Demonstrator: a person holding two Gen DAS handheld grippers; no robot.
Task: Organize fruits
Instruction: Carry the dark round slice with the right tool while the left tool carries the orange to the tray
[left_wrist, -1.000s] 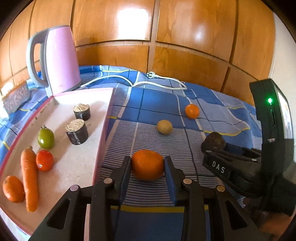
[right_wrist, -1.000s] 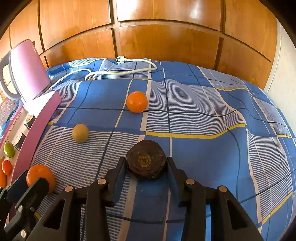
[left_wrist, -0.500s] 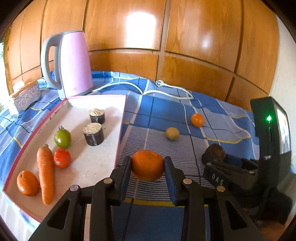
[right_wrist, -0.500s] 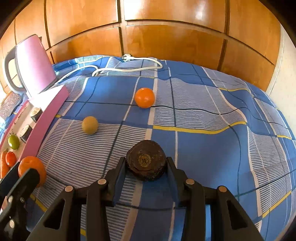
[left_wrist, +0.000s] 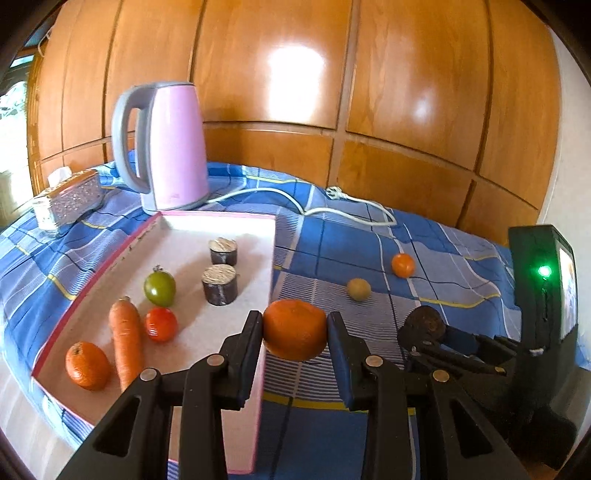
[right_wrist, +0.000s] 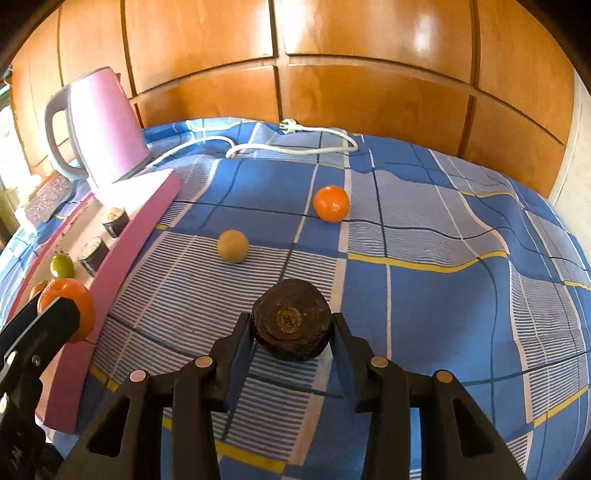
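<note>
- Between the left tongs (left_wrist: 295, 334), a mandarin (left_wrist: 294, 329) is clamped at its widest girth, a pad pressed on each side — a grip across the middle that should keep a round fruit from rolling out. It hangs at the near right edge of the pink tray (left_wrist: 266, 302), so the step in hand looks like carrying it in over the rim.
- Between the right tongs (right_wrist: 291, 328), a dark brown wrinkled fruit (right_wrist: 290, 318) is held the same way, flat end and stem scar toward the camera, lifted clear of the blue checked cloth (right_wrist: 424, 229).
- On the tray lie an orange (left_wrist: 87, 365), a carrot (left_wrist: 125, 341), a red tomato (left_wrist: 160, 324), a green tomato (left_wrist: 159, 288) and two dark cylinders with pale tops (left_wrist: 219, 284) — produce gathered together, which suggests the tray is where the fruit goes.
- Out on the cloth, a small orange fruit (right_wrist: 330, 203) and a tan round fruit (right_wrist: 232, 246) sit apart from each other, not yet collected.
- Behind the tray stand a pink kettle (left_wrist: 166, 144), its white cord (left_wrist: 347, 205) trailing over the cloth, and a glittery tissue box (left_wrist: 72, 197).
- Left-wrist view alone shows the whole tray floor and its free space; the right-wrist view sees only the tray's pink outer wall and a sliver of contents, yet gives the open cloth and the two loose fruits plainly.
</note>
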